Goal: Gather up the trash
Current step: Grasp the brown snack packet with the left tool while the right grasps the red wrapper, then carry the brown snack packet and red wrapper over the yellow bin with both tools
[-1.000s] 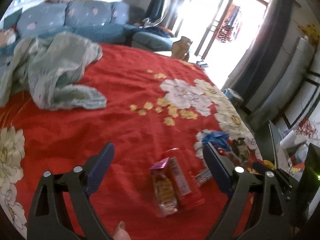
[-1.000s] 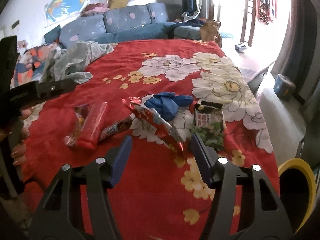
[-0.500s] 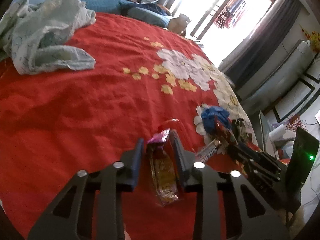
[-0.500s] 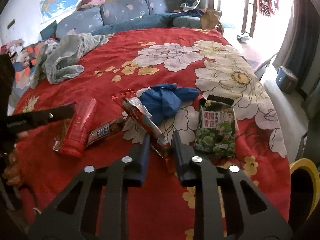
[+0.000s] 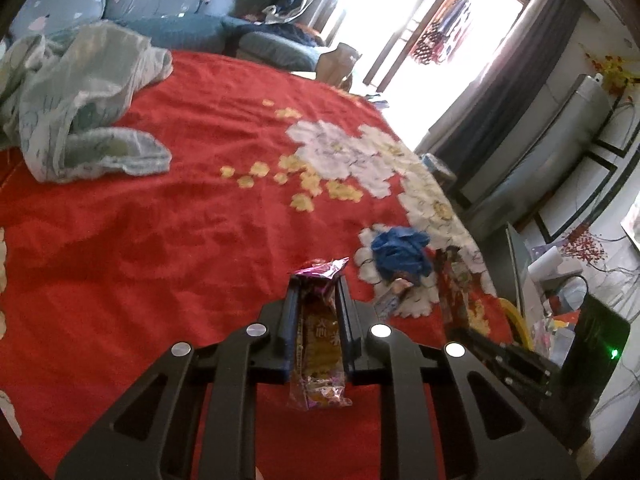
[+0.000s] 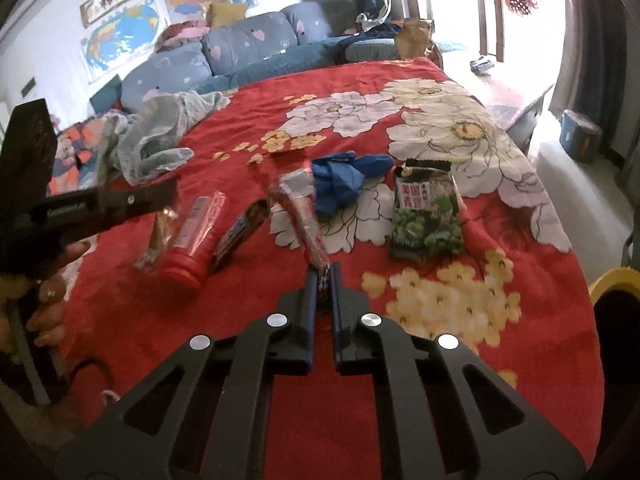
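Both grippers are clamped for carrying off: left gripper [image 5: 318,300] on the snack wrapper [image 5: 319,344], right gripper [image 6: 324,292] on the red packet [image 6: 302,216].

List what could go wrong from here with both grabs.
1. The right hand-held gripper pinches only the end of the long red wrapper; it may slip out when carried.
2. The left hand-held gripper holds the yellow snack packet with both ends sticking out, so it could snag or twist loose.
3. The red tube and green pea bag lie close by and might be knocked.
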A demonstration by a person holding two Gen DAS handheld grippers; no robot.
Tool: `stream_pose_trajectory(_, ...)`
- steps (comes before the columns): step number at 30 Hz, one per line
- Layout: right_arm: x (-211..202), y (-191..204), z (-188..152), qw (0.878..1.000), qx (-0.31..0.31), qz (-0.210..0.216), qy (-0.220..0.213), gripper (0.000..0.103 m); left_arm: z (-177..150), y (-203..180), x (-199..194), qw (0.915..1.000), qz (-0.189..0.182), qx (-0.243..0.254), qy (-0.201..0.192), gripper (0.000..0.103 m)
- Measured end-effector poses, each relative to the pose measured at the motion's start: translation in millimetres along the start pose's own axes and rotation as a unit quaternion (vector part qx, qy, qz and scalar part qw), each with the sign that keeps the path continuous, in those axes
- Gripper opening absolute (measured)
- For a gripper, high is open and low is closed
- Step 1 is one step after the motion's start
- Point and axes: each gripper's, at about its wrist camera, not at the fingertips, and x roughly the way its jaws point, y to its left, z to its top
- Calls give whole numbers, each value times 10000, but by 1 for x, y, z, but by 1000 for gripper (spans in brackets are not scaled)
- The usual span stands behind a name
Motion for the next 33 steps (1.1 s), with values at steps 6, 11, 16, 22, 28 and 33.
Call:
stream_pose_trajectory(6, -19, 4, -7, 9999, 45, 86, -134, 2, 3, -18, -12, 9996, -150, 206, -140, 17)
stream_pose_trajectory(11, -36, 1, -8, 9994, 159, 113, -292, 2, 3, -35, -20, 9986, -291, 370, -228, 17)
stream_pose_trajectory(16, -51, -7, -6, 9989, 205, 55, -423, 2, 0, -54, -23, 9972, -419, 571, -249, 17)
stream_pose_trajectory(22, -66, -19, -6, 9980, 277, -92, -556, 2, -6, -73, -22, 9953, -523, 785, -213, 17)
stream_pose_trajectory(28, -77, -36, -6, 9966, 428, -251, -657, 2, -11, -91, -20, 9931, -623, 984, -165, 17)
stream_pose_trajectory(33, -87, -47, -7, 9952, 537, -342, -741, 2, -15, -106, -19, 9907, -701, 1157, -116, 17)
